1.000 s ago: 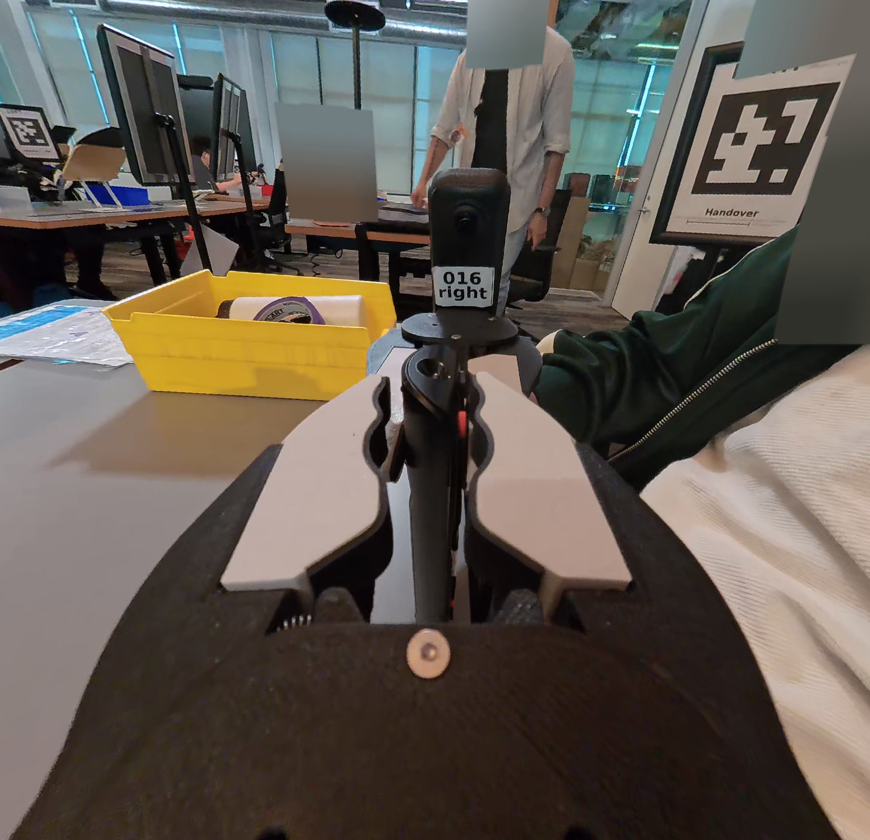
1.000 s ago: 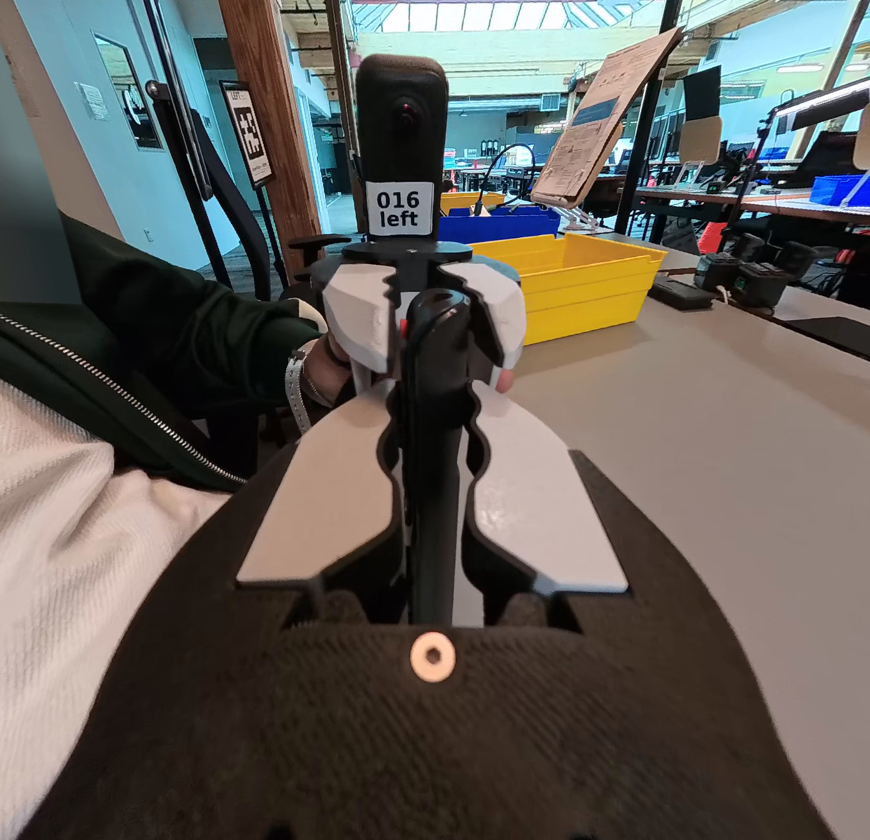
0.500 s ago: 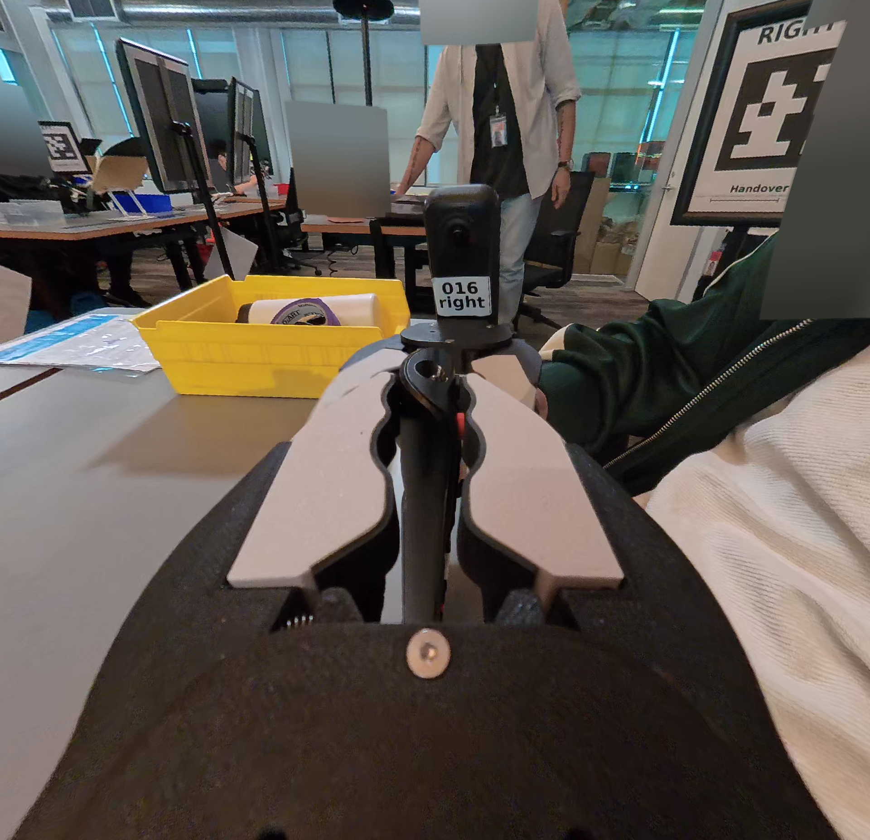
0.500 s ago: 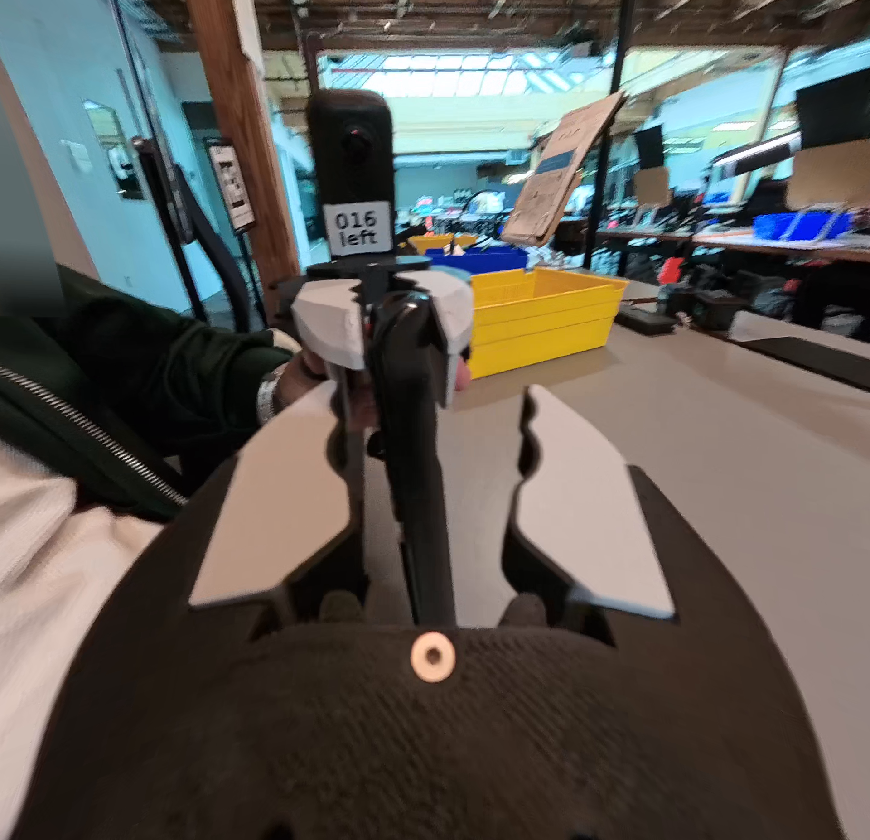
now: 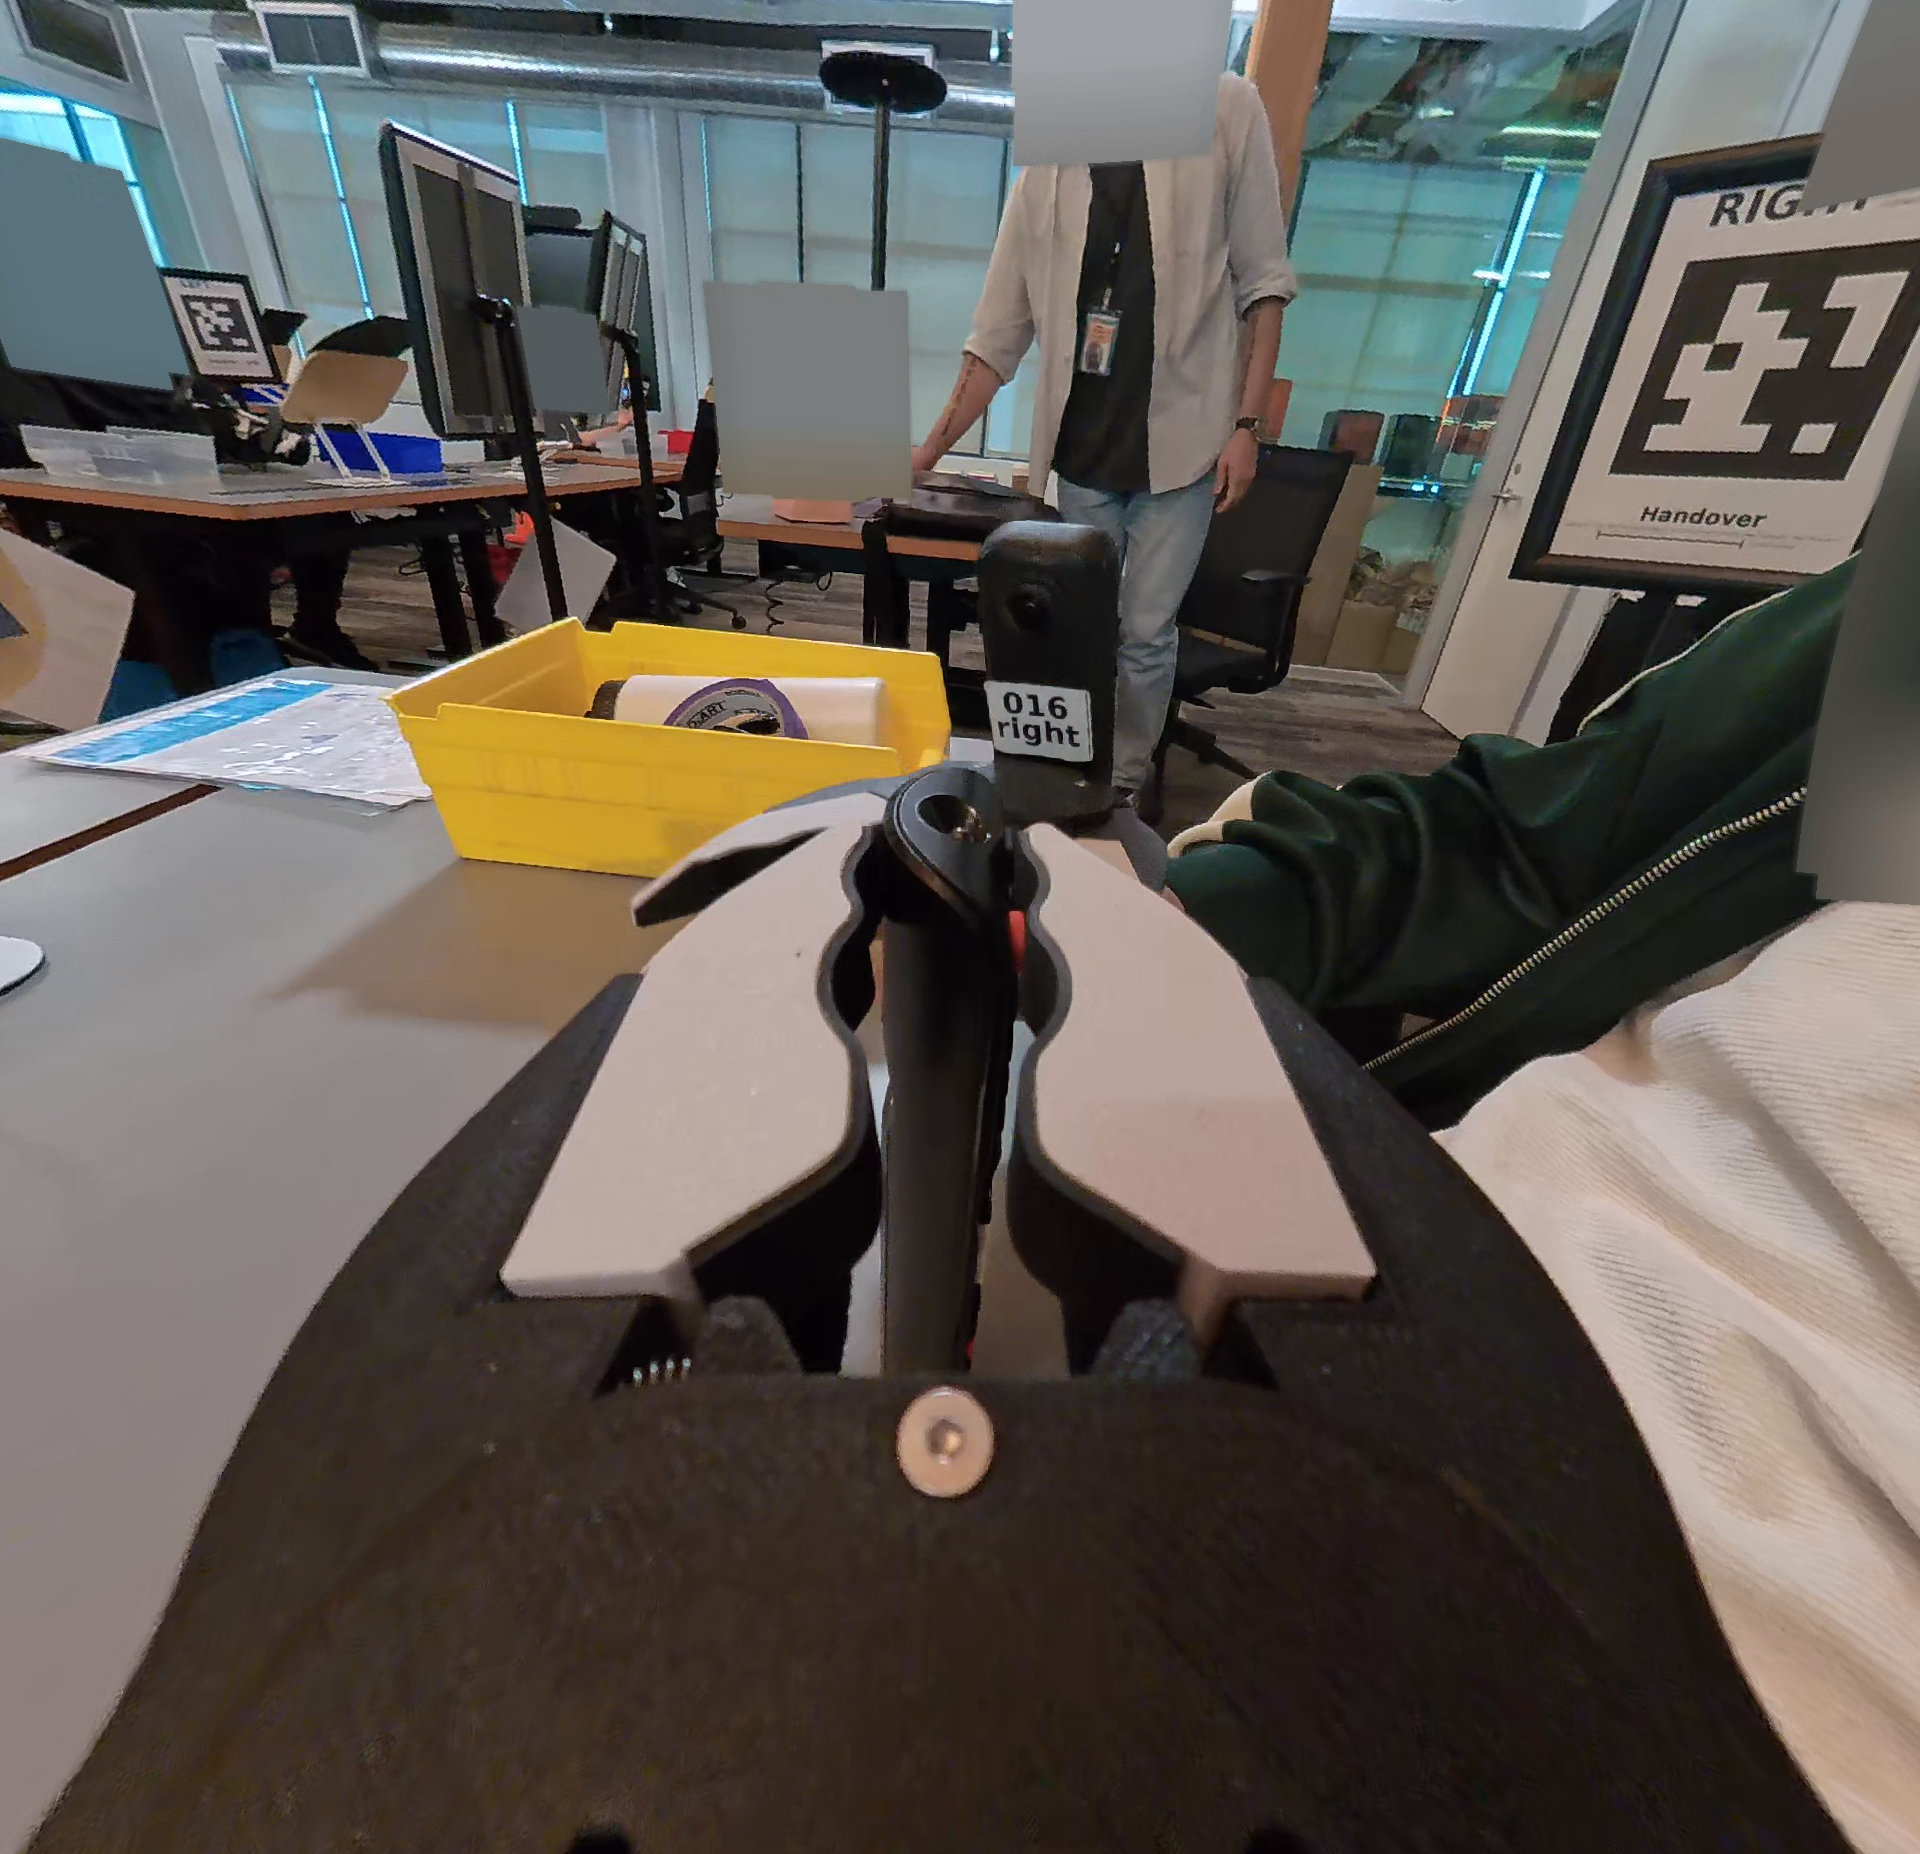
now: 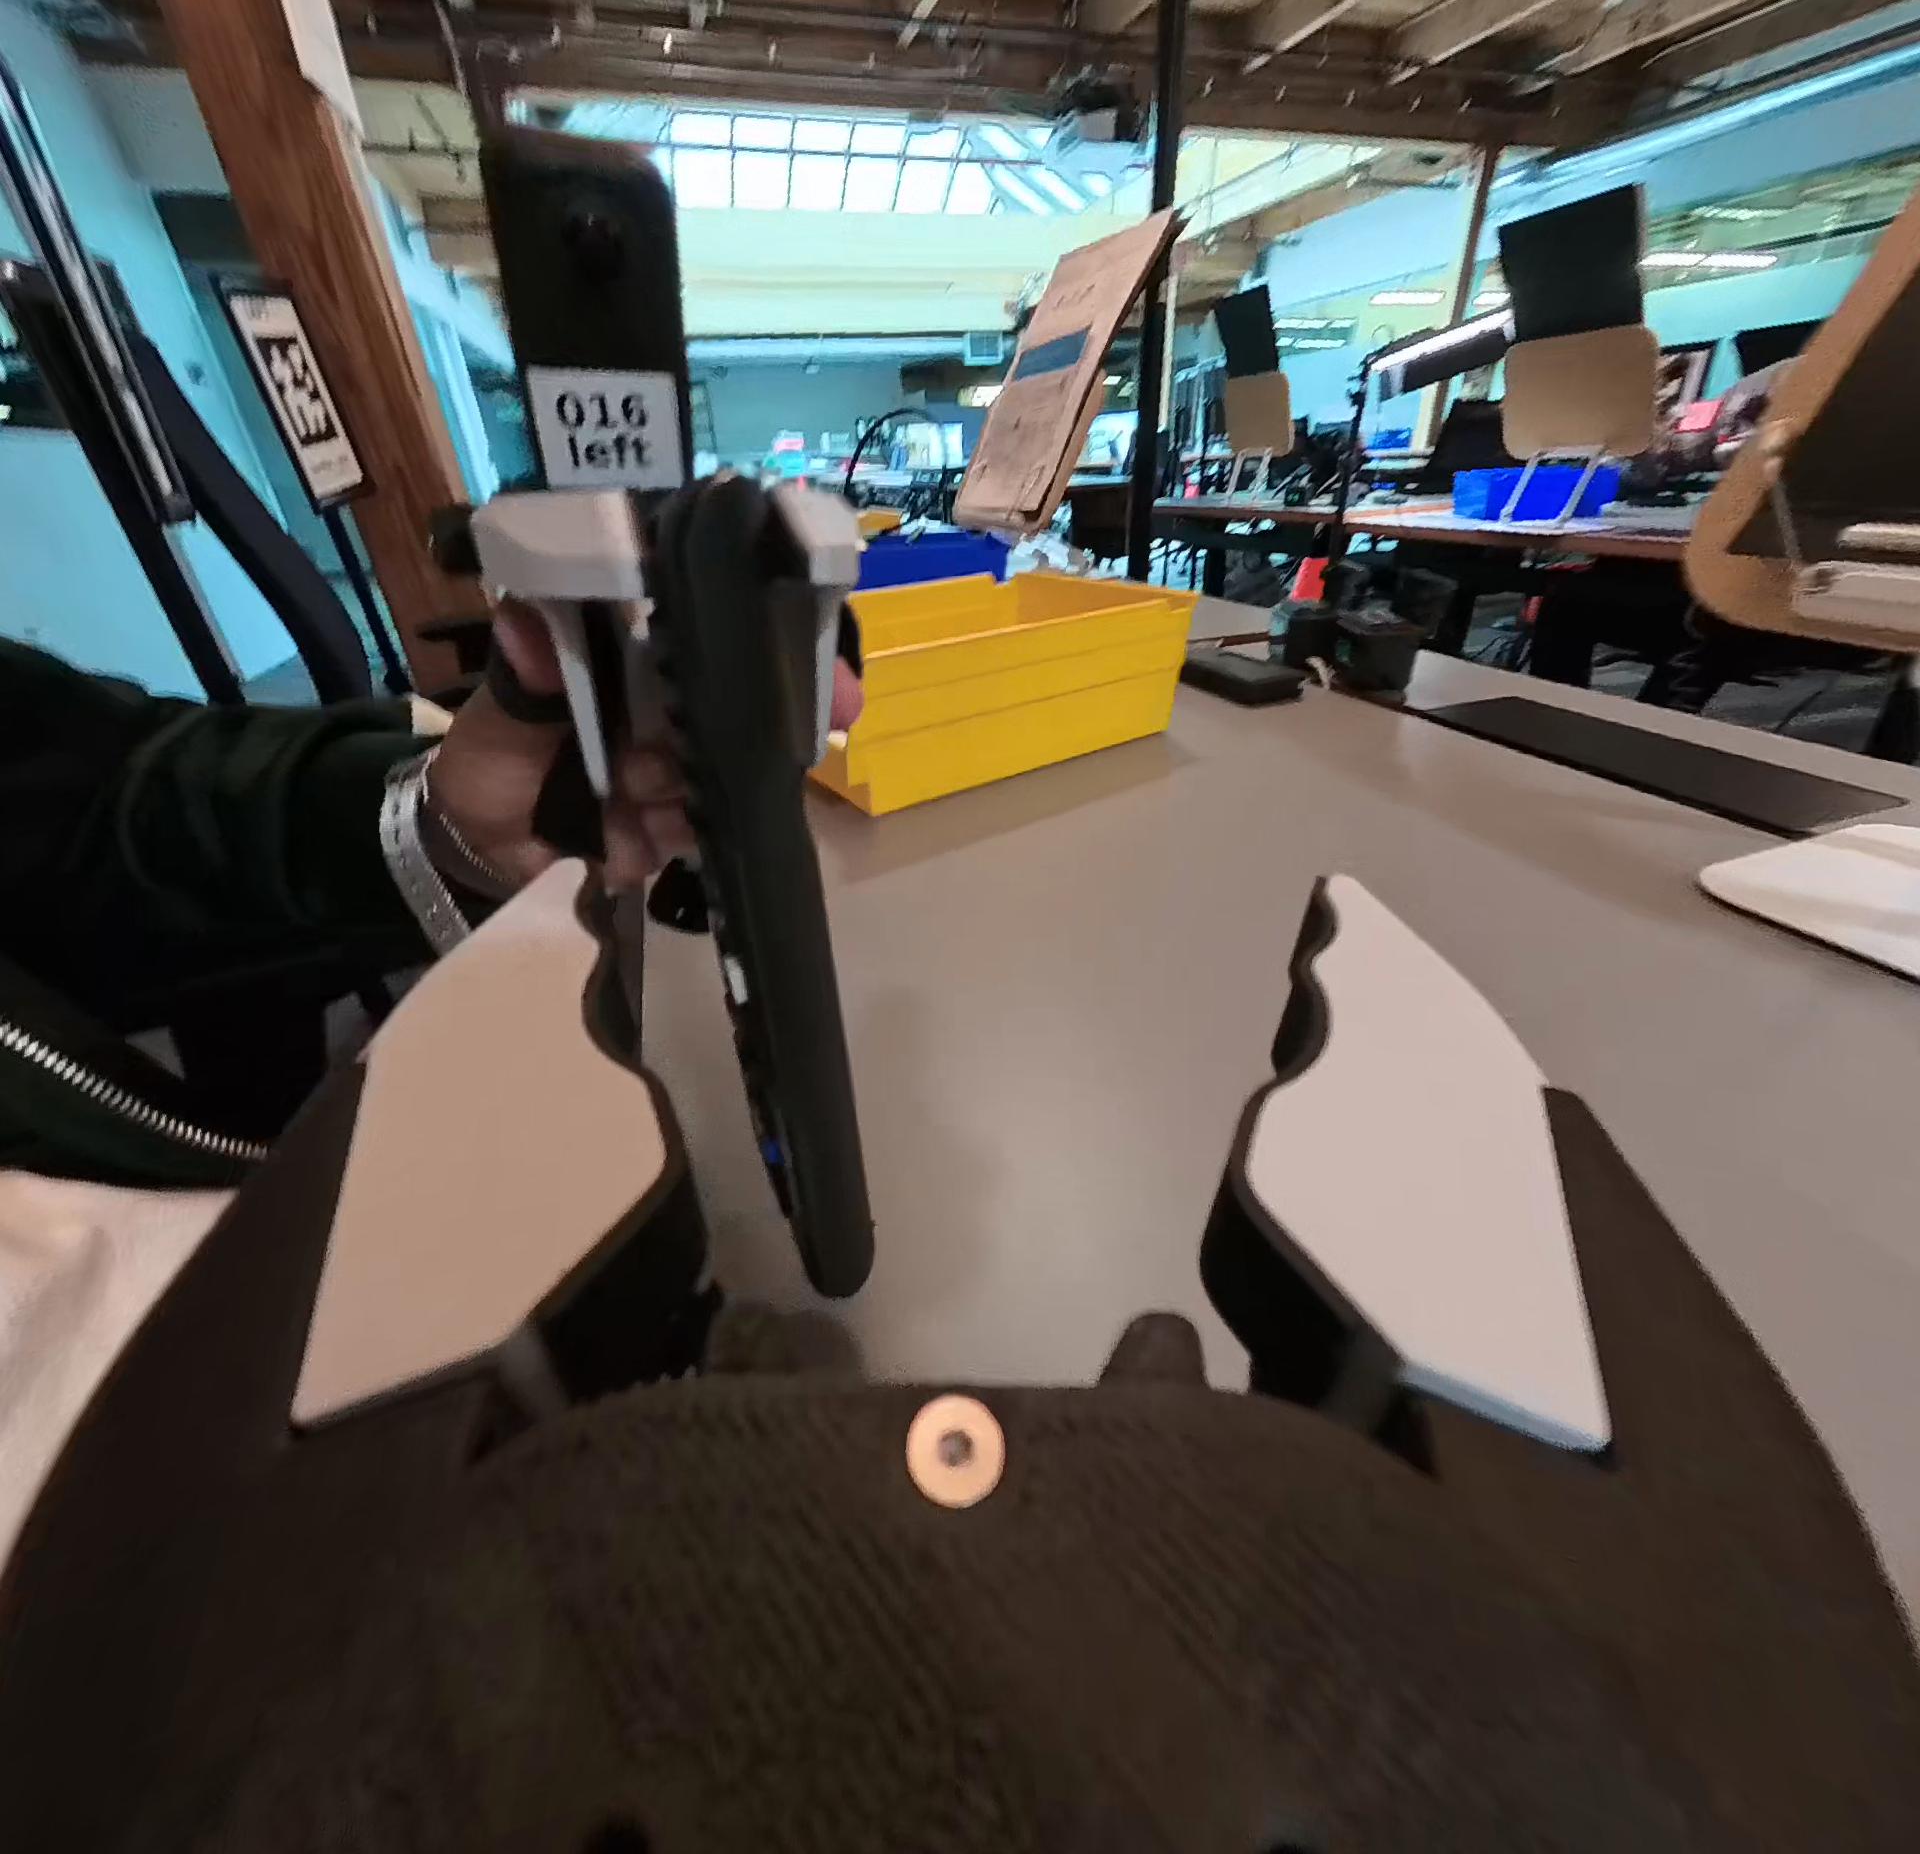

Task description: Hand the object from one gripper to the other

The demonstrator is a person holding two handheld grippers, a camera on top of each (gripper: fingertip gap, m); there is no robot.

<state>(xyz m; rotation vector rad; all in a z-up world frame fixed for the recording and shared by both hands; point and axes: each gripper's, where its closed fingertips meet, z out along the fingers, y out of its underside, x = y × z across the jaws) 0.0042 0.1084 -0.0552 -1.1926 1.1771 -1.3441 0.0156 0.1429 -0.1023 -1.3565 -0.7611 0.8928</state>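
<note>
A long black tool [image 5: 928, 1129] with a small red part stands on edge between the fingers of my left gripper [image 5: 940, 869], which is shut on it. In the right wrist view the same tool [image 6: 774, 869] sticks out of the left gripper [image 6: 686, 557] towards the camera. My right gripper [image 6: 951, 900] is open wide, and the tool's near end lies between its fingers, nearer the left one, touching neither. In the left wrist view the right gripper's camera body [image 5: 1049, 651] shows just behind the tool.
Both grippers are held over a grey table [image 6: 1143, 973]. A yellow bin [image 5: 675, 765] holding tape rolls sits behind, with papers [image 5: 239, 734] to its left. Another yellow bin [image 6: 997, 682], a black mat [image 6: 1662, 765] and a white object [image 6: 1829, 900] lie on the table. A person [image 5: 1132, 350] stands beyond. Some 6 cm of space lies between my two pairs of fingers.
One second ago both grippers were shut on the tool. My right gripper has opened wide and let go. The left gripper still holds the tool, which now sits left of centre in the right wrist view.
</note>
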